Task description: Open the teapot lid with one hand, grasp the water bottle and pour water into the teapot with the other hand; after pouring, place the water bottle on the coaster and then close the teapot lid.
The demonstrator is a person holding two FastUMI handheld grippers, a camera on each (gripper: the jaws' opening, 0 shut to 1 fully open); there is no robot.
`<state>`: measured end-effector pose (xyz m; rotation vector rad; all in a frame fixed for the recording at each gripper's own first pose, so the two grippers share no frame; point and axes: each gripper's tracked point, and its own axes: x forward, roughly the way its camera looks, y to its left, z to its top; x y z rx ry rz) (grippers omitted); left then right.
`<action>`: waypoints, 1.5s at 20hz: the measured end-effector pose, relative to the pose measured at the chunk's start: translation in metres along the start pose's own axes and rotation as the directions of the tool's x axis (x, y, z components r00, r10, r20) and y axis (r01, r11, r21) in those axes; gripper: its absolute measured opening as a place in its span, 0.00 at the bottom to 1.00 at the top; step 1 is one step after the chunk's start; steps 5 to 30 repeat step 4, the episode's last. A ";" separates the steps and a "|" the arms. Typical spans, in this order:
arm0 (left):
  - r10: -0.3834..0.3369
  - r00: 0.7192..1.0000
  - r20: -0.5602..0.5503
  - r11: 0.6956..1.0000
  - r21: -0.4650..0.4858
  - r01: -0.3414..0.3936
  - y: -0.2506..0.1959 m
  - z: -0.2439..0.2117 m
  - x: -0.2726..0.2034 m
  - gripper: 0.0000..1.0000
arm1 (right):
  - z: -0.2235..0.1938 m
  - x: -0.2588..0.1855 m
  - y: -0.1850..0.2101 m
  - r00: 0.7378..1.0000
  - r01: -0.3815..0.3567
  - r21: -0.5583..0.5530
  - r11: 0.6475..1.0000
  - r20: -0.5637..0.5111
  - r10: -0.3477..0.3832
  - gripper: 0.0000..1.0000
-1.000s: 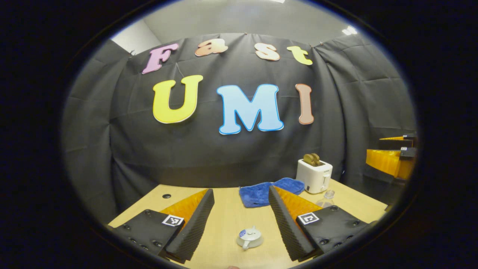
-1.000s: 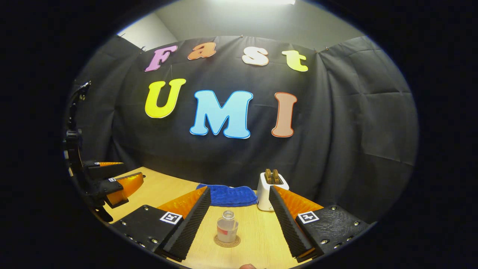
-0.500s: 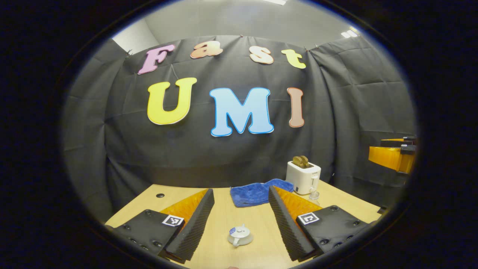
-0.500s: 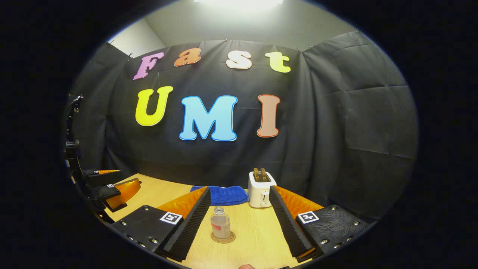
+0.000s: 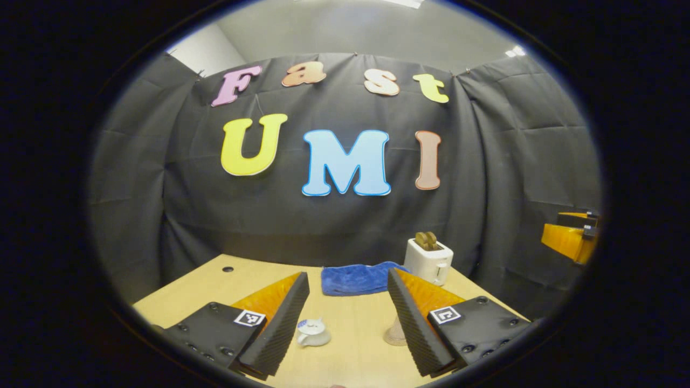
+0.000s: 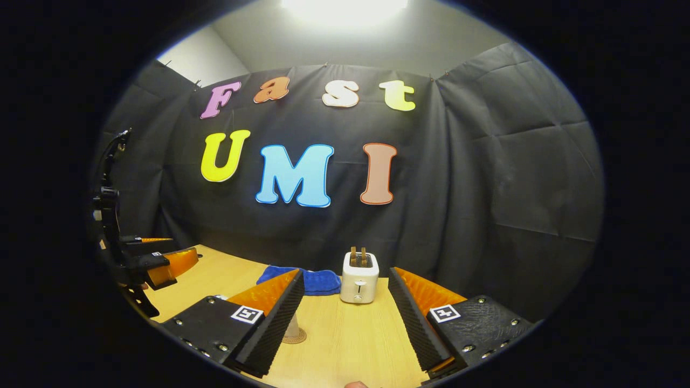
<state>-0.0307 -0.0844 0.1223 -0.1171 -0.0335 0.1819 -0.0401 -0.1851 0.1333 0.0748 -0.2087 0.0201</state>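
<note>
A small white teapot (image 5: 314, 332) with a blue pattern stands on the wooden table (image 5: 350, 361), lid on, just right of my left finger in the left gripper view. My left gripper (image 5: 346, 285) is open above the table, holding nothing. The clear water bottle (image 5: 395, 328) stands on its round coaster, half hidden behind the right finger. In the right gripper view the bottle (image 6: 292, 325) and coaster (image 6: 296, 338) peek out from behind the left finger. My right gripper (image 6: 346, 280) is open and holds nothing. The left gripper (image 6: 159, 262) hangs at the far left.
A white toaster (image 6: 358, 277) with two slices stands at the back of the table beside a crumpled blue cloth (image 6: 318, 281). Both also appear in the left gripper view, toaster (image 5: 429, 260) and cloth (image 5: 356, 277). The right gripper (image 5: 571, 237) hovers at the far right.
Both cameras have swung right: the teapot slid left toward the left finger, and the bottle slid left behind the right gripper's left finger. Both grippers stay open.
</note>
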 end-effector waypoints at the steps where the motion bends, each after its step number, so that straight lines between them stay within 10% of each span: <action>1: 0.006 1.000 0.004 1.000 0.004 -0.006 -0.008 0.002 -0.002 0.98 | -0.003 0.001 -0.007 1.000 -0.006 0.001 1.000 -0.004 0.006 0.96; 30: 0.020 1.000 0.020 1.000 0.019 -0.020 -0.033 0.007 -0.009 0.97 | -0.011 0.000 -0.026 1.000 -0.028 0.012 1.000 -0.009 0.029 0.96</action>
